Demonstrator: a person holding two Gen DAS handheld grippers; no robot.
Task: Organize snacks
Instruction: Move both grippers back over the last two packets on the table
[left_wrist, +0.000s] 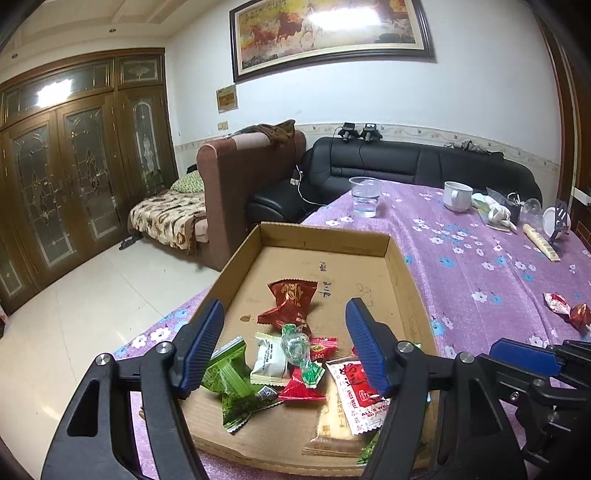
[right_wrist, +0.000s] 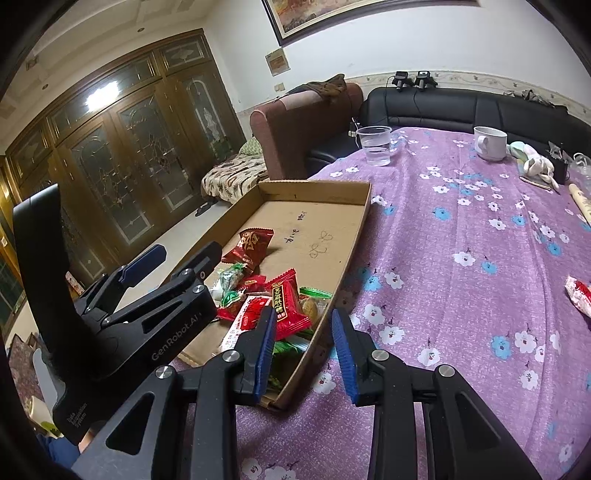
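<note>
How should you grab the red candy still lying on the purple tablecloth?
Probably by a twisted end. The red candy lies flat on the tablecloth, right of the box, and its wrapper pinches into a thin tail beside the fat middle. Come from above with the open right gripper, fingers either side of that tail.

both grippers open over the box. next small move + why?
Probably swing the right gripper rightward toward the red-wrapped candies loose on the purple tablecloth. Both grippers are empty, the cardboard box holds the other snacks, and the left gripper sits farther away.
</note>
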